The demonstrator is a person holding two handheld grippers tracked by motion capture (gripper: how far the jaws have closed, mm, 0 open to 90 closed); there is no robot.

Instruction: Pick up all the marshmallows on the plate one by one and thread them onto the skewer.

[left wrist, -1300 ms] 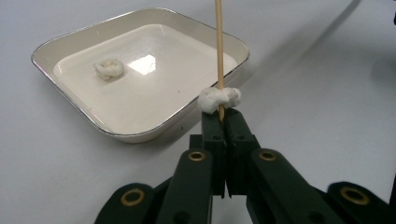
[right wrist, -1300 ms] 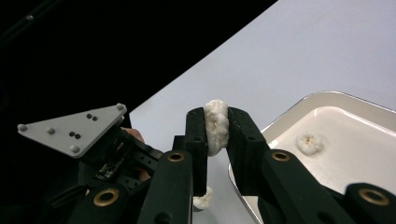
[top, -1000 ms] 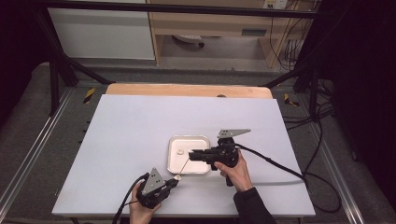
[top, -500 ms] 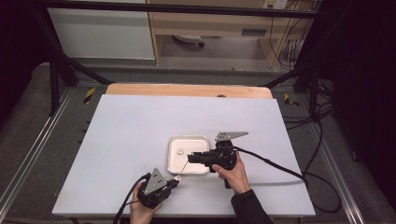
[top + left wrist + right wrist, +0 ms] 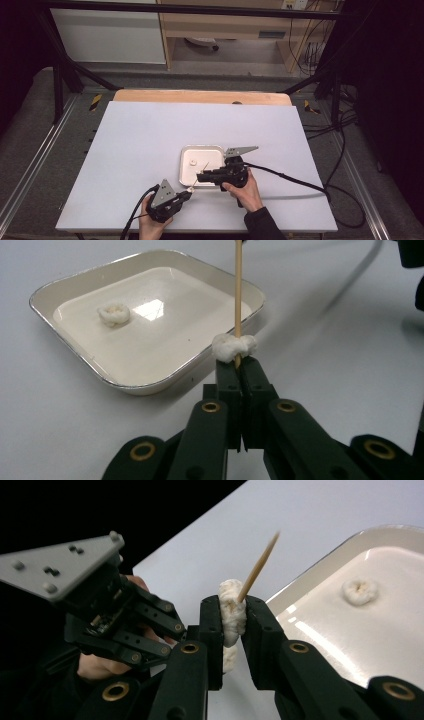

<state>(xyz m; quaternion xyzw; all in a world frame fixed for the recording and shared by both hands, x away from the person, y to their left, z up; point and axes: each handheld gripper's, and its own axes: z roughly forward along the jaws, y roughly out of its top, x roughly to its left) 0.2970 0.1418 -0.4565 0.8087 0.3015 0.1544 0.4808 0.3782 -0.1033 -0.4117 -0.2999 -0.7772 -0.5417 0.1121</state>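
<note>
White table, tray beside skewer.

The right gripper now sits lower and closer to the left gripper than a second ago, off the tray's middle toward its near edge. Its jaws squeeze the white lump on the skewer, whose bottom end the left gripper pinches.

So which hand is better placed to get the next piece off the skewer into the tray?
Right. The right gripper is clamped on a white piece near the skewer tip, beside the tray; the left gripper just pins the skewer base.
</note>
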